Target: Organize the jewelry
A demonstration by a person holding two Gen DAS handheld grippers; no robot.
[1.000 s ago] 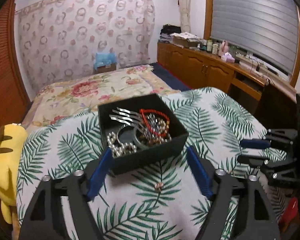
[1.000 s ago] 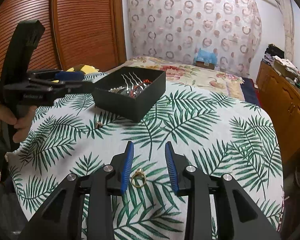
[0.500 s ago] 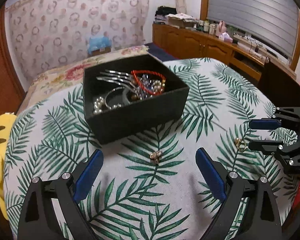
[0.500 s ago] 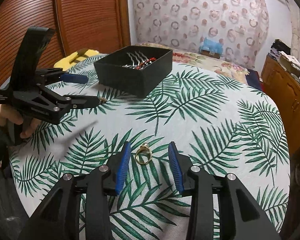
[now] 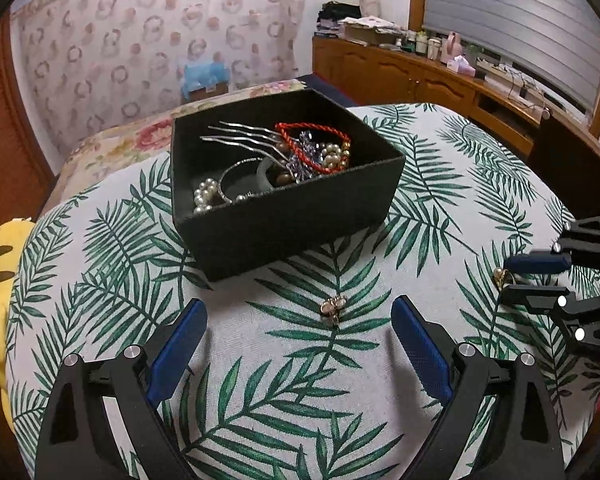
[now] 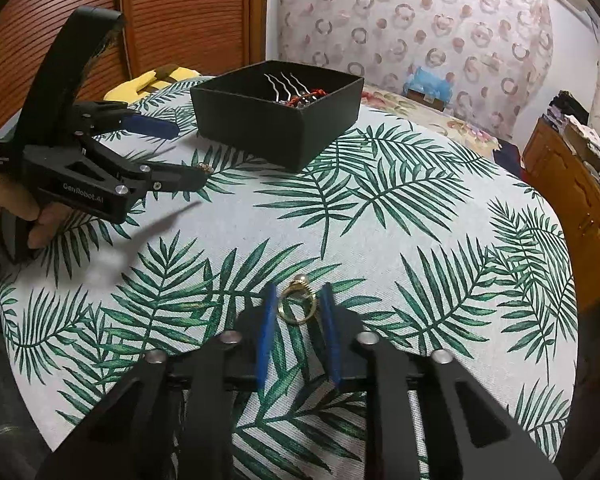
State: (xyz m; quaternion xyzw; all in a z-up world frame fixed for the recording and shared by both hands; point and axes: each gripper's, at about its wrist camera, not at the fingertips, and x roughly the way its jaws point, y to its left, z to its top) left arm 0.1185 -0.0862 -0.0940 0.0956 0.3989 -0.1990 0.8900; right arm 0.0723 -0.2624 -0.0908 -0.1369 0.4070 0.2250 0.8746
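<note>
Both grippers have dropped closer to the leaf-print tablecloth [image 5: 440, 184] since a second ago. On it, the black box [image 5: 296, 220] is full of pearls, a hair comb and a red cord bracelet. Left gripper [image 5: 298, 344] hangs wide open, with a small gold earring [image 5: 333, 308] on the cloth between its fingers, untouched. Right gripper [image 6: 298, 320] has just been closing around the gold ring [image 6: 298, 304]; can't tell if the pads are actually pressing it.

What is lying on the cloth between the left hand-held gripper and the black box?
In the left wrist view, a small gold earring lies between the left hand-held gripper and the black box; otherwise only bare leaf-print cloth.
</note>
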